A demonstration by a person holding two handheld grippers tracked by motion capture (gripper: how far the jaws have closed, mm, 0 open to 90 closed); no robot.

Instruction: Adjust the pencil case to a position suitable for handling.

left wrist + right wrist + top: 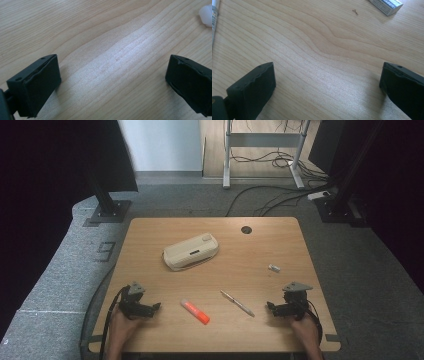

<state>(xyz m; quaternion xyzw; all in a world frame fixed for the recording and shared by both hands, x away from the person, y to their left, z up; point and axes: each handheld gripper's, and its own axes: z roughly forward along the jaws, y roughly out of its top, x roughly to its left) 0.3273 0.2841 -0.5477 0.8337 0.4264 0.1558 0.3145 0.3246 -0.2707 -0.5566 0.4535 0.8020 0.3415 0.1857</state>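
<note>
Orange marker (195, 311) between both tools, left tool (150, 309) and right tool (272, 307) resting low, jaws wide, empty.

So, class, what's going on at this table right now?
A person rests a gripper in each hand at the near edge of the wooden table. The left gripper and right gripper are both open and hold nothing. Between them lie an orange marker and a pen. Farther back are a beige pencil case and a small eraser. Nothing is picked up yet.
</note>
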